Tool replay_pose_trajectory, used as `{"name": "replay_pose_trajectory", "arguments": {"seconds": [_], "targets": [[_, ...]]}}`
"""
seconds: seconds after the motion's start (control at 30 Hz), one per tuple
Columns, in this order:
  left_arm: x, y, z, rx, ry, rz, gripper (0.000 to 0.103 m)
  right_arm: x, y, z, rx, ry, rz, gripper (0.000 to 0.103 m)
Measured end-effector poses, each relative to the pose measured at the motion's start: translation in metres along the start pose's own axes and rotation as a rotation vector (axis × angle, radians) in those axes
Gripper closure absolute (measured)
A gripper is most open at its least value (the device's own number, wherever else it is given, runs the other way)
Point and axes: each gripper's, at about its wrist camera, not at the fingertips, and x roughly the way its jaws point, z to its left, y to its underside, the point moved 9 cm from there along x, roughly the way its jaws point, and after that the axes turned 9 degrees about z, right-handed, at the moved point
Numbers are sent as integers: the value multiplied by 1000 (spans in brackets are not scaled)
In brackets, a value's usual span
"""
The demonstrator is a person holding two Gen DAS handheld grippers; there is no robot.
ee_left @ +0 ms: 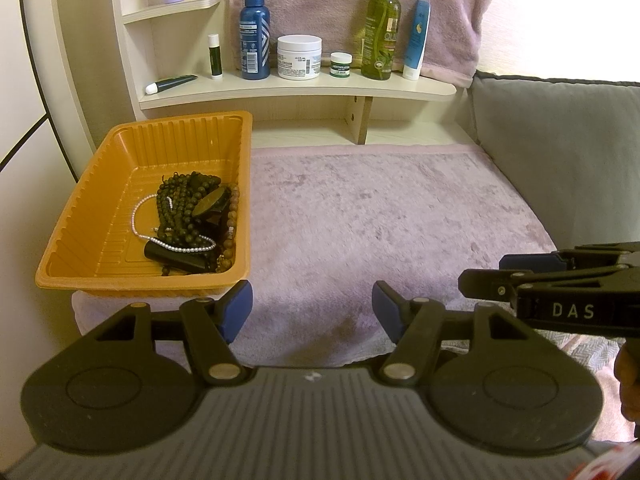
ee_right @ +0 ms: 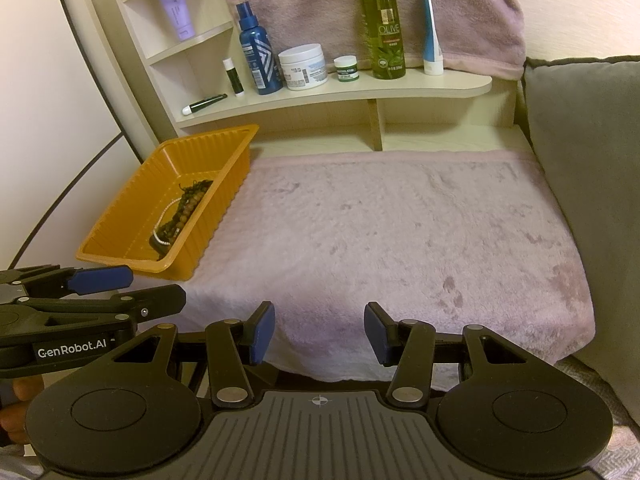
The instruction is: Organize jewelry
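Observation:
An orange plastic tray point(ee_left: 100, 208) stands at the left on the pink fluffy towel point(ee_left: 380, 220). In it lies a heap of jewelry: dark bead strands point(ee_left: 184, 200), a white pearl strand point(ee_left: 140, 216) and brown beads point(ee_left: 232, 220). The tray also shows in the right wrist view point(ee_right: 120, 240) with the beads point(ee_right: 188, 204) inside. My left gripper point(ee_left: 312, 312) is open and empty, just in front of the tray's near right corner. My right gripper point(ee_right: 319, 332) is open and empty over the towel's front edge. Each gripper shows from the side in the other's view.
A wooden shelf point(ee_left: 300, 88) at the back holds a blue bottle point(ee_left: 255, 36), a white cream jar point(ee_left: 299, 57), a small green jar point(ee_left: 341, 64), an olive spray bottle point(ee_left: 381, 36) and tubes. A grey cushion point(ee_left: 560, 152) stands on the right.

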Motion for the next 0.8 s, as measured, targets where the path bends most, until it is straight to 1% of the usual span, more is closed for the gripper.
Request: {"name": "replay_pose_trajectory", "arguments": {"seconds": [0.8], "targets": [[0,-1,1,-1,2,-3,39,0,0,0,0,0,0,53]]}}
